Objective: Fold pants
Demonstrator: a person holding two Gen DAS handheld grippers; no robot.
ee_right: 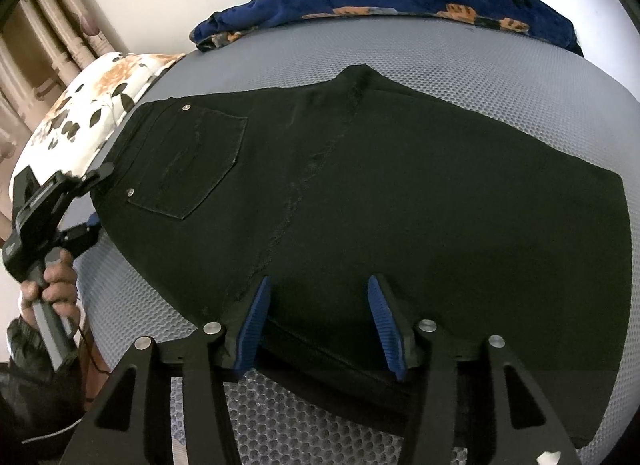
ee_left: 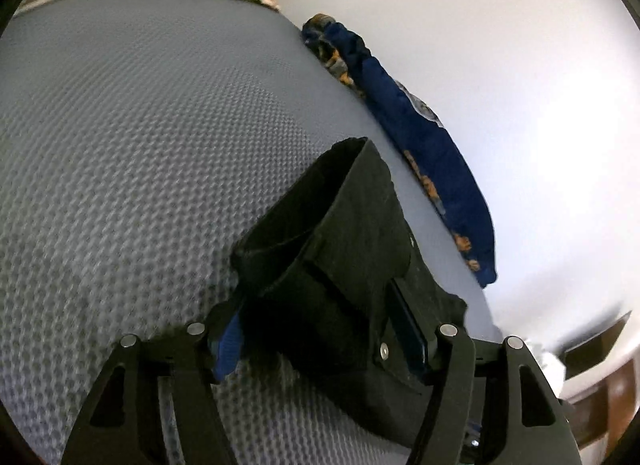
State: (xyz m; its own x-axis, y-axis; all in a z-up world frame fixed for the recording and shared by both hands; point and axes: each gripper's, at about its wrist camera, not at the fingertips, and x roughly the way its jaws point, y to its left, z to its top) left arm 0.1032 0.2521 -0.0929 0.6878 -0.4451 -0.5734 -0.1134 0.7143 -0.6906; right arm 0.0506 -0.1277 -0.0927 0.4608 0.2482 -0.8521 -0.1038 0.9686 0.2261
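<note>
Here the black pants (ee_right: 360,193) lie folded flat; left tool (ee_left: 320,329) grips their waistband, right tool (ee_right: 320,321) gapes wide.

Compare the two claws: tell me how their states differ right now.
The left claw has black pants fabric bunched between its fingers, at the waistband end; the right claw is open, fingers spread over the pants' near edge, gripping nothing. Both share blue ribbed pads and work over the grey mesh mattress.
</note>
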